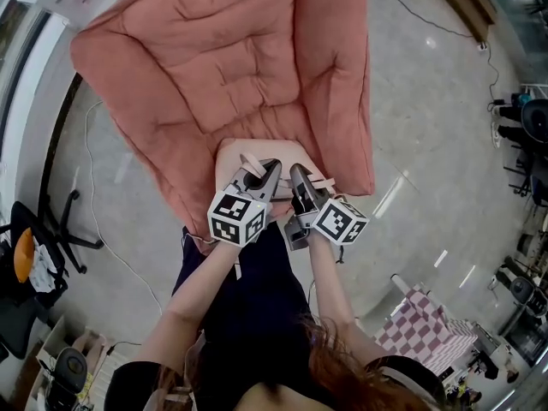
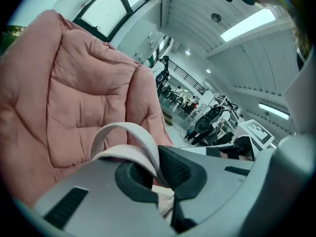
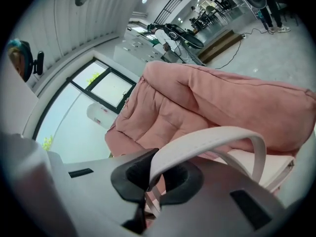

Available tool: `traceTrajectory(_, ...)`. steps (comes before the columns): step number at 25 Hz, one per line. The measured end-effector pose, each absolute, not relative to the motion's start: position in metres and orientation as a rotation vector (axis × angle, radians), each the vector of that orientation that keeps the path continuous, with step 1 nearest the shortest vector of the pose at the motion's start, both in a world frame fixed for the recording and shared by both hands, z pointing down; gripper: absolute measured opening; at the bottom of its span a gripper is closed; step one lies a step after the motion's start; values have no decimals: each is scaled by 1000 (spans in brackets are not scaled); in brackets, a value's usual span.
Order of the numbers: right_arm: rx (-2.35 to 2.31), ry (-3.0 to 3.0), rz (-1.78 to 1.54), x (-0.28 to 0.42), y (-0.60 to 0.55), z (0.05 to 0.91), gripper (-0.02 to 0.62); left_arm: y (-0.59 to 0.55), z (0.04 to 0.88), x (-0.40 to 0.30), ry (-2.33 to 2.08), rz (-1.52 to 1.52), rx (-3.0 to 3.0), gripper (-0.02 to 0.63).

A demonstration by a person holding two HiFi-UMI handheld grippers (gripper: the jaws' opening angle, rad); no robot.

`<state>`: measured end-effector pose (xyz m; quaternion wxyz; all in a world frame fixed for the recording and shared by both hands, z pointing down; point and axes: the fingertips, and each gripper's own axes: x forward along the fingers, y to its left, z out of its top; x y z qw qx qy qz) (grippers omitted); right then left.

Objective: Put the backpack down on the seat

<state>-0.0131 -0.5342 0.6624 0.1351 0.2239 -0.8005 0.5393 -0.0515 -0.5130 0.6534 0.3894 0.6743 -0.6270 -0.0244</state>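
Hair (image 1: pixel 342 375) and bare forearms (image 1: pixel 201 285) fill the bottom of the head view; beyond them the left gripper (image 1: pixel 271 171) and right gripper (image 1: pixel 298 176) meet side by side over the pale backpack (image 1: pixel 238 154), at the front edge of the pink seat (image 1: pixel 231 67), whose cushion lies straight ahead. Left gripper view: jaws clamped tight on a pale strap (image 2: pixel 129 131); right gripper view: jaws likewise pinched on a strap loop (image 3: pixel 212 137); the bag's contents are hidden.
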Motion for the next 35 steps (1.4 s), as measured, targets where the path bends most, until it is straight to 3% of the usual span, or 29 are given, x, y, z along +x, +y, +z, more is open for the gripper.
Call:
traceTrajectory(17, 912, -1921, 1816, 48, -474, 776, 34, -453, 780, -2, -1298, -34, 1367, 18)
traceTrajectory(35, 1181, -1759, 2164, 66, -444, 811, 35, -428, 812, 4, -1100, -71, 1313, 18)
